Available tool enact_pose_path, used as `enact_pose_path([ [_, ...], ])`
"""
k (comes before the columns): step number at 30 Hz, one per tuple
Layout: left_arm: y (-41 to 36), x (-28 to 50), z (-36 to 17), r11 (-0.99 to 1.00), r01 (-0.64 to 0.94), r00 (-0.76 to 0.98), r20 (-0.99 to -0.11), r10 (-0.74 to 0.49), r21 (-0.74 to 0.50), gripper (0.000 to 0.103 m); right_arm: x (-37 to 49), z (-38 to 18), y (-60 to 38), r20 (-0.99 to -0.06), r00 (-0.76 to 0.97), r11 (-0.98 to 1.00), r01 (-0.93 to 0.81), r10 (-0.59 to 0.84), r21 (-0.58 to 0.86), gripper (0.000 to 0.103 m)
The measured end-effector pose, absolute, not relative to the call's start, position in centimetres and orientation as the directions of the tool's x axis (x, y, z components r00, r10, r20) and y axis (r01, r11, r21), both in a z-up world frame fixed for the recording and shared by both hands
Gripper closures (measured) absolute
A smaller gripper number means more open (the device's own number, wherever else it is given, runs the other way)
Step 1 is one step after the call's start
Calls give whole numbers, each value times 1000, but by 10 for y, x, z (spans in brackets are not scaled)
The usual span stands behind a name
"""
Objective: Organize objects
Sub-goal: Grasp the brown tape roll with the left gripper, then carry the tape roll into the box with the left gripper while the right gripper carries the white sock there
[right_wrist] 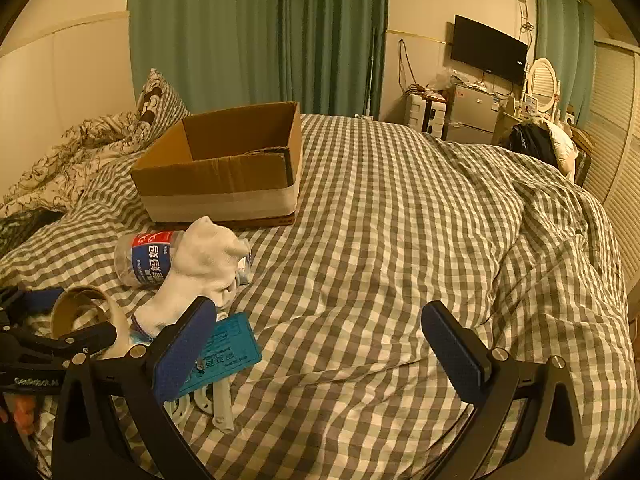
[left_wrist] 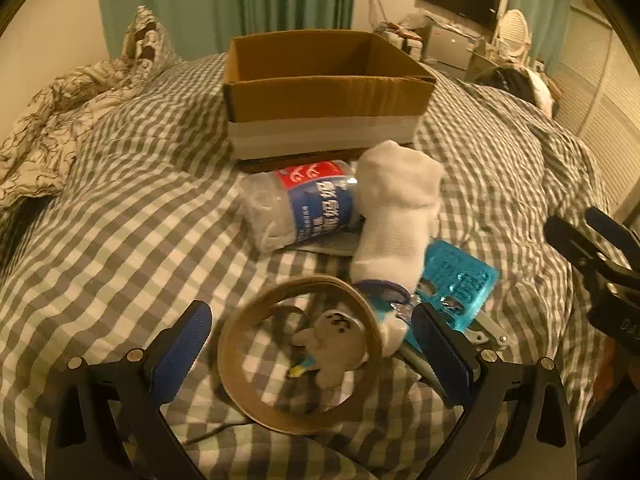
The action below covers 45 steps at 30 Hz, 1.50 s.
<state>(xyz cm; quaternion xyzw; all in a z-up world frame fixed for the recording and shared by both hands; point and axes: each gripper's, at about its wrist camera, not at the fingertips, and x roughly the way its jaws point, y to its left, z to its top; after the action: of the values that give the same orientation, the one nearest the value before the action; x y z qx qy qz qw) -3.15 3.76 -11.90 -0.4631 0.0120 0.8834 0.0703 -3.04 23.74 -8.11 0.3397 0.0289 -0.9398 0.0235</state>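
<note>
An open cardboard box (left_wrist: 320, 96) stands on the checked bed; it also shows in the right wrist view (right_wrist: 216, 168). In front of it lie a crushed plastic bottle (left_wrist: 296, 208), a white sock (left_wrist: 396, 208), a teal packet (left_wrist: 460, 284), a cardboard tape ring (left_wrist: 296, 364) and a small plush toy (left_wrist: 332, 348) inside the ring. My left gripper (left_wrist: 312, 344) is open, its jaws on either side of the ring, not touching it. My right gripper (right_wrist: 320, 348) is open and empty over bare bedding, right of the pile. The ring (right_wrist: 80, 308) and sock (right_wrist: 200, 264) show there too.
A crumpled patterned quilt (left_wrist: 60, 120) and pillow (right_wrist: 156, 100) lie at the far left. White scissors-like handles (right_wrist: 216, 400) lie under the teal packet (right_wrist: 228, 352). A TV (right_wrist: 488, 48), fridge (right_wrist: 472, 116) and chair stand beyond the bed at the right.
</note>
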Motion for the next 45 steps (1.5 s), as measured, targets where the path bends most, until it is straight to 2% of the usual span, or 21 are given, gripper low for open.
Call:
enact_pose_path([
  [5, 36, -40, -134, -988, -149, -538, -835, 113, -37, 2, -31, -86, 230, -648, -761, -995, 76, -19, -60, 0],
  [8, 33, -43, -137, -989, -146, -550, -830, 91, -12, 16, -33, -88, 227, -655, -755, -995, 81, -21, -62, 0],
  [13, 19, -44, -126, -989, -119, -567, -812, 137, -84, 18, -40, -92, 214, -668, -742, -992, 117, -50, -56, 0],
  [19, -4, -44, -84, -998, -58, -684, -726, 68, -39, 18, -65, -98, 182, -691, -713, -979, 199, -119, -38, 0],
  [26, -22, -55, -83, -1000, 3, -689, -725, -13, 15, 18, -117, -128, 155, -755, -629, -970, 239, -184, 37, 1],
  [28, -23, -58, -87, -1000, 11, -680, -733, -20, 18, 18, -127, -138, 153, -768, -607, -969, 235, -204, 72, 9],
  [32, -17, -58, -90, -1000, 9, -671, -741, -22, 21, 18, -129, -143, 152, -774, -566, -949, 278, -285, 147, 40],
  [35, -11, -54, -88, -1000, -9, -667, -745, 10, -5, 18, -120, -132, 149, -761, -587, -946, 307, -275, 105, 50],
  [40, 0, -51, -65, -999, -38, -699, -714, 39, -18, 18, -101, -88, 164, -693, -653, -940, 323, -304, 108, 53],
  [45, 5, -64, -21, -998, -56, -762, -645, 56, -20, 18, -94, -23, 181, -599, -747, -945, 321, -288, 54, 54],
])
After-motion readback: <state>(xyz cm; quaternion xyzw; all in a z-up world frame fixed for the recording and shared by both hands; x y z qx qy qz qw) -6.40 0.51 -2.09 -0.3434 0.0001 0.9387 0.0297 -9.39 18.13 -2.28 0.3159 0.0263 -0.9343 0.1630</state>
